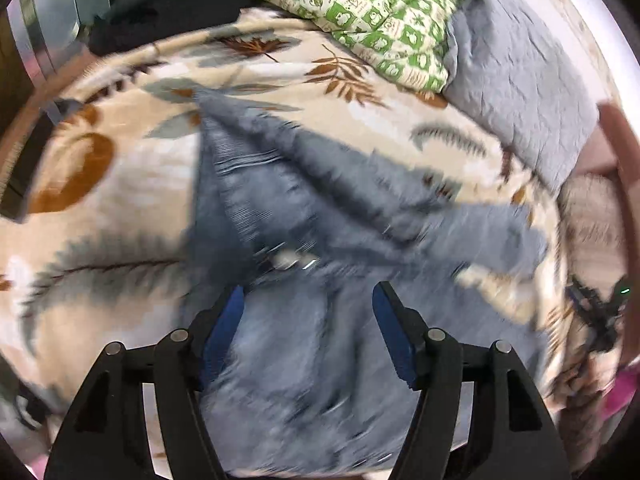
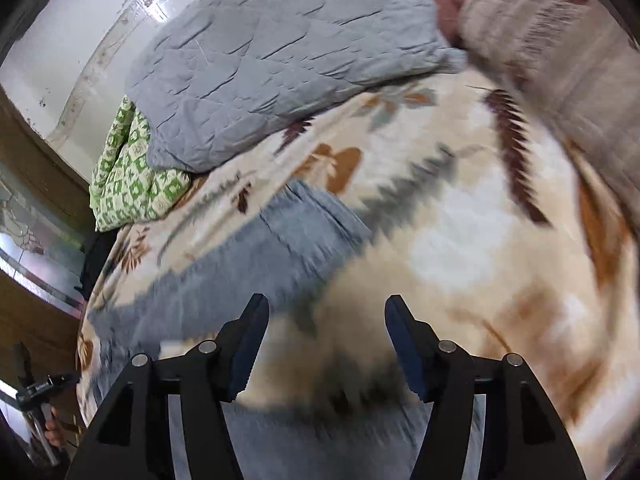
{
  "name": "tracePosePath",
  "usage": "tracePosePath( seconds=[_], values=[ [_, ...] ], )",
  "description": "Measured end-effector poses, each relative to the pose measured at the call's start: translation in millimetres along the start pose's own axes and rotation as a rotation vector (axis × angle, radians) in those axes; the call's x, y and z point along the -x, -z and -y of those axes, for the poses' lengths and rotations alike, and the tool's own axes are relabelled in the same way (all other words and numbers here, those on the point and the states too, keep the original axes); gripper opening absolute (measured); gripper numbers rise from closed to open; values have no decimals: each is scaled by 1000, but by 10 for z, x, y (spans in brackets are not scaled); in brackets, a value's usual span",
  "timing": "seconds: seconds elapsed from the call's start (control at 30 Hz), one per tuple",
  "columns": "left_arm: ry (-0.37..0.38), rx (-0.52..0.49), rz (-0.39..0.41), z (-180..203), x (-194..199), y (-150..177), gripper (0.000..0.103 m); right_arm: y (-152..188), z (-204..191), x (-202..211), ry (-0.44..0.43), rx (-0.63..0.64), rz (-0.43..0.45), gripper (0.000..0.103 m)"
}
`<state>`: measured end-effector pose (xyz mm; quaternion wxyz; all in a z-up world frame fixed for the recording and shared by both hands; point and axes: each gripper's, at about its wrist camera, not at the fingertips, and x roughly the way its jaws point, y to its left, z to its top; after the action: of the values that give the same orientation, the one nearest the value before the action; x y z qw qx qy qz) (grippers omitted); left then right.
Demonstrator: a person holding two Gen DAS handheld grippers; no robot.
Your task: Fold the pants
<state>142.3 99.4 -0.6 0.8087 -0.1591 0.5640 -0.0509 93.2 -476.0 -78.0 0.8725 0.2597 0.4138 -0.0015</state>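
Note:
Blue-grey jeans [image 1: 296, 216] lie rumpled on a cream blanket with a leaf print [image 1: 132, 184]. In the left wrist view their button and waist area sits just ahead of my left gripper [image 1: 308, 300], which is open and empty above the denim. In the right wrist view one jeans leg [image 2: 280, 240] stretches from lower left up to the middle. My right gripper [image 2: 326, 312] is open and empty over the blanket [image 2: 460, 240], to the right of that leg. Both views are motion-blurred.
A grey quilt [image 1: 520, 88] and a green-and-white patterned quilt [image 1: 360, 4] are bunched at the far side of the bed; both also show in the right wrist view [image 2: 260, 60], [image 2: 128, 176]. A dark garment [image 1: 160, 12] lies at the far left. A wall [image 2: 60, 40] stands behind the bed.

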Motion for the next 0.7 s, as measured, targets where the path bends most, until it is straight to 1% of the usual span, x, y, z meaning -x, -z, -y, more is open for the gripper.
tracePosePath(
  seconds=[0.07, 0.13, 0.2, 0.27, 0.33, 0.4, 0.53, 0.57, 0.6, 0.63, 0.67, 0.7],
  values=[
    [42, 49, -24, 59, -138, -120, 66, -215, -41, -246, -14, -15, -12, 62],
    [62, 87, -49, 112, -291, -226, 66, -422, -103, -483, 2, -13, -20, 63],
    [66, 119, -66, 134, -416, -316, 66, -633, -215, -758, 10, 15, -46, 65],
    [73, 146, -80, 125, -529, -404, 66, -769, -343, -1007, 23, 73, -72, 67],
    [83, 175, -95, 105, -643, -486, 66, -835, -432, -1209, 44, 124, -96, 68],
    [97, 192, -113, 94, -745, -541, 66, -874, -504, -1423, 48, 164, -125, 68],
    [86, 222, -138, 112, -948, -650, 66, -822, -625, -1717, 61, 248, -168, 66],
    [94, 224, -133, 123, -966, -671, 63, -792, -664, -1754, 89, 283, -170, 53],
    [113, 211, -116, 163, -956, -696, 52, -763, -710, -1746, 117, 325, -153, 22],
    [105, 196, -107, 202, -938, -717, 30, -736, -749, -1697, 100, 351, -138, 8],
    [106, 183, -90, 251, -894, -737, 18, -721, -776, -1625, 76, 349, -121, 9],
    [119, 176, -81, 277, -871, -758, 16, -714, -793, -1517, 61, 347, -84, 9]
  ],
)
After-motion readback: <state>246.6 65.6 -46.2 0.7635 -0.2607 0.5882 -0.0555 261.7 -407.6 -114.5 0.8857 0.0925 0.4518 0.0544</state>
